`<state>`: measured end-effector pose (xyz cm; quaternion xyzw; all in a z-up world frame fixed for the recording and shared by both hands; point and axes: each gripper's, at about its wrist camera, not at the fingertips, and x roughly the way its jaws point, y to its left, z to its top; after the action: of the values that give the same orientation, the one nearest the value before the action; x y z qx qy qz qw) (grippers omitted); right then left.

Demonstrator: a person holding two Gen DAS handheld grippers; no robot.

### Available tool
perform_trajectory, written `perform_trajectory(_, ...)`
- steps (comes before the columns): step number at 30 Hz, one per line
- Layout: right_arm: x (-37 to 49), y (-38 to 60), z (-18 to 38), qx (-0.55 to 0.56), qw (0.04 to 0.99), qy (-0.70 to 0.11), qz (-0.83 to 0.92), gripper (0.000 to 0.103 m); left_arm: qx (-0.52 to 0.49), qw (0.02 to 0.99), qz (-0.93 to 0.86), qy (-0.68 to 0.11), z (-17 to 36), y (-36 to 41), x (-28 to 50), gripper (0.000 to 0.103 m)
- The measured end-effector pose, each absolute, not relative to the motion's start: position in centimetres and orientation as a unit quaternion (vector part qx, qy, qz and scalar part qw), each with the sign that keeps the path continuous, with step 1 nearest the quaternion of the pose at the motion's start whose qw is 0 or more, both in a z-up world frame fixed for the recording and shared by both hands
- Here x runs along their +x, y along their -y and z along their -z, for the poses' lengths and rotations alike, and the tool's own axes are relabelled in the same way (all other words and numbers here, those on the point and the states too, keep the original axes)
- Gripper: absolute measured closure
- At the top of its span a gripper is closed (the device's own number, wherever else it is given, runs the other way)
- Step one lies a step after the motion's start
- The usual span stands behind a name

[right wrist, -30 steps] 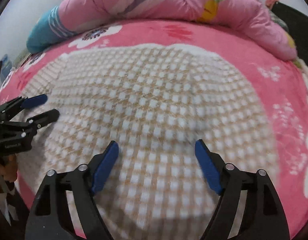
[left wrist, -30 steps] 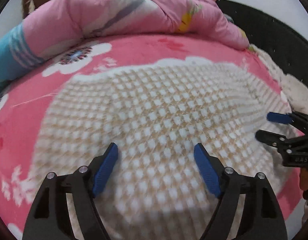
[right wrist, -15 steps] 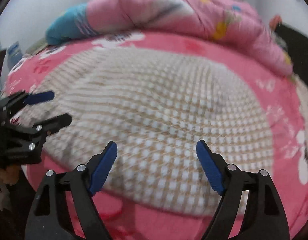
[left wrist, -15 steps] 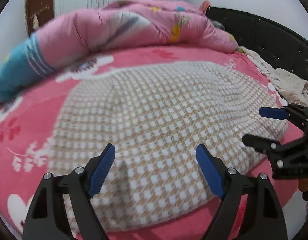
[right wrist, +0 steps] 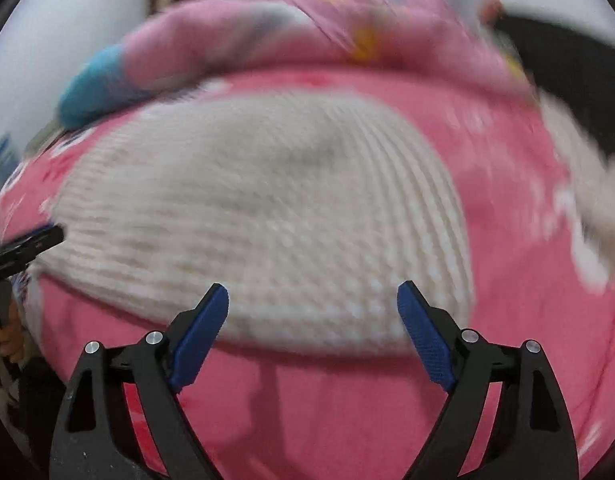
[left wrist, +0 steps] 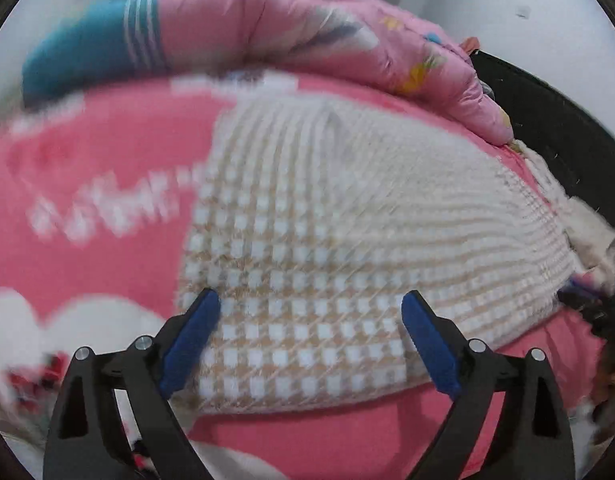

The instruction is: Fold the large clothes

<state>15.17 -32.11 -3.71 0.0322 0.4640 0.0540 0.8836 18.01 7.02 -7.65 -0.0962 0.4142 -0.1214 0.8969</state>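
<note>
While grippers open — checked garment point(left wrist: 327, 248) flat; ungripped.

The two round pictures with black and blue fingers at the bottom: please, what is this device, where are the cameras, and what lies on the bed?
No robot is here. A person holds one hand tool in each hand, and each tool carries a wide-angle camera looking forward along its two fingers. One picture comes from the left gripper, the other from the right gripper. Each tool also shows at the edge of the other's picture. On the pink bed sheet lies a beige and white checked garment, spread flat. Behind it is a rolled pink quilt. Both grippers' fingers are opening above the near edge of the garment, and nothing is held.
</note>
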Motion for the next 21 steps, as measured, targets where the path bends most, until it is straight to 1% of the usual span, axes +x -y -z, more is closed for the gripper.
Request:
perform_trajectory(1, 15.0, 32.2, 4.2, 0.031, 0.887, -0.458, -0.054, 0.02, -0.101, 0.899, 0.123, -0.408, 7.9, -7.1, 18.4, 0.012)
perform_trajectory(3, 14.6, 31.0, 2.9, -0.003, 0.89, -0.453, -0.041, 0.021, -0.093, 0.903, 0.115, -0.404, 7.2, -6.8, 17.6, 0.012)
perform_trajectory(7, 12.7, 30.0, -0.2, 0.026, 0.897, -0.437, -0.065, 0.019, -0.099, 0.905, 0.108, -0.4, 5.8, -6.1, 16.4, 0.012)
perform_trajectory(10, 11.0, 29.3, -1.9, 0.023, 0.907, -0.414, -0.074, 0.017, -0.082, 0.917, 0.101, -0.378, 3.6, -5.8, 14.7, 0.01)
perform_trajectory(11, 10.2, 29.0, -2.5, 0.021, 0.911, -0.405, -0.077, 0.012, -0.078, 0.92, 0.102, -0.371, 2.8, -5.6, 14.7, 0.006)
perform_trajectory(12, 9.1, 28.1, -2.3, 0.019, 0.914, -0.399, -0.078, 0.011, -0.071, 0.926, 0.102, -0.356, 1.7, -5.4, 13.8, 0.005)
perform_trajectory(14, 8.7, 27.5, -2.8, 0.018, 0.919, -0.384, -0.085, 0.01, -0.057, 0.938, 0.099, -0.329, -0.2, -4.7, 12.4, 0.005)
perform_trajectory(16, 7.4, 27.1, -3.6, 0.015, 0.924, -0.372, -0.086, 0.008, -0.051, 0.943, 0.096, -0.316, -1.5, -3.9, 11.6, 0.005)
perform_trajectory(21, 7.1, 26.1, -5.0, -0.002, 0.939, -0.336, -0.074, 0.008, -0.03, 0.956, 0.053, -0.288, -4.2, -2.8, 9.3, 0.005)
